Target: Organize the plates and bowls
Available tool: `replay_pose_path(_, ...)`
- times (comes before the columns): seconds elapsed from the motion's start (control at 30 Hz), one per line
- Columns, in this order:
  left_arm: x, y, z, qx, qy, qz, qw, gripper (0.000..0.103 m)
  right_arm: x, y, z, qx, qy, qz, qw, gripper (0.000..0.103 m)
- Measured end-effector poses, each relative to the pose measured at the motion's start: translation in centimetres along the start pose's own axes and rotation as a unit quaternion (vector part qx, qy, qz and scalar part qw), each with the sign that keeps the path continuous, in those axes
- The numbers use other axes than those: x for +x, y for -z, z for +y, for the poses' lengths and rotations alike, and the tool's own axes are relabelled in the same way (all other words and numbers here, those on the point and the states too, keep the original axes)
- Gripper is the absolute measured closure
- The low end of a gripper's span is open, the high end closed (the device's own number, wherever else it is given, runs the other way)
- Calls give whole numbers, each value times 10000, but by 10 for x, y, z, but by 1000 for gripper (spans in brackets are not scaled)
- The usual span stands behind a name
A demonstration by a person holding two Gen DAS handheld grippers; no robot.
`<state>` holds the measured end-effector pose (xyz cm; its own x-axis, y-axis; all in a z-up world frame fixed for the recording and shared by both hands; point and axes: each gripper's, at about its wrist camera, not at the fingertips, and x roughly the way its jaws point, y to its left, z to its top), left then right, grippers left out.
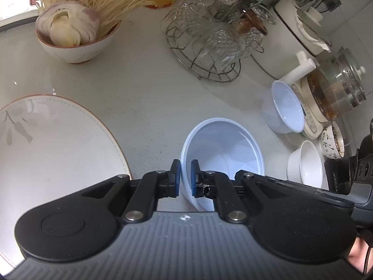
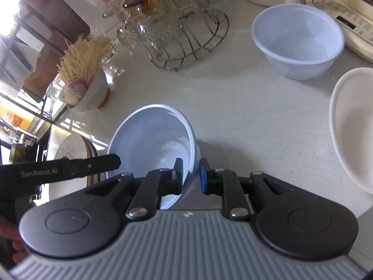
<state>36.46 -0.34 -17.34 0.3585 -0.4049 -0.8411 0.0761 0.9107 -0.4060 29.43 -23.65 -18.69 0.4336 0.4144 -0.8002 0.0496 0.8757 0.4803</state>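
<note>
A pale blue plastic bowl (image 1: 223, 144) is tipped up over the white counter, held by both grippers. My left gripper (image 1: 185, 177) is shut on the bowl's left rim, one pad inside and one outside. In the right wrist view the same bowl (image 2: 151, 140) has its near wall between the narrow jaws of my right gripper (image 2: 191, 175), and a left finger (image 2: 100, 163) reaches its far rim. A second blue bowl (image 1: 283, 107) (image 2: 298, 46) stands upright farther back. A large white plate with a leaf pattern (image 1: 58, 151) lies to the left. A white ceramic bowl (image 1: 305, 163) (image 2: 352, 128) sits to the right.
A bowl of garlic and dry noodles (image 1: 77, 46) (image 2: 93, 93) stands at the back left. A wire rack of glass cups (image 1: 209, 46) (image 2: 181, 35) is at the back middle. A glass kettle on its base (image 1: 335, 88) and a small patterned bowl (image 1: 332, 142) crowd the right side.
</note>
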Motion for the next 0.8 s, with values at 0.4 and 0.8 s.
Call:
replay_pose_path(0.4,-2,6,-1,-29,-149,24,9999,87,-13,-1,0,-98,71,-247,9996,71)
replay_pose_path(0.8,-44,22,-16,158,-166,-388,9990,76,-70,25,12,-464,377,-1291,9898,50)
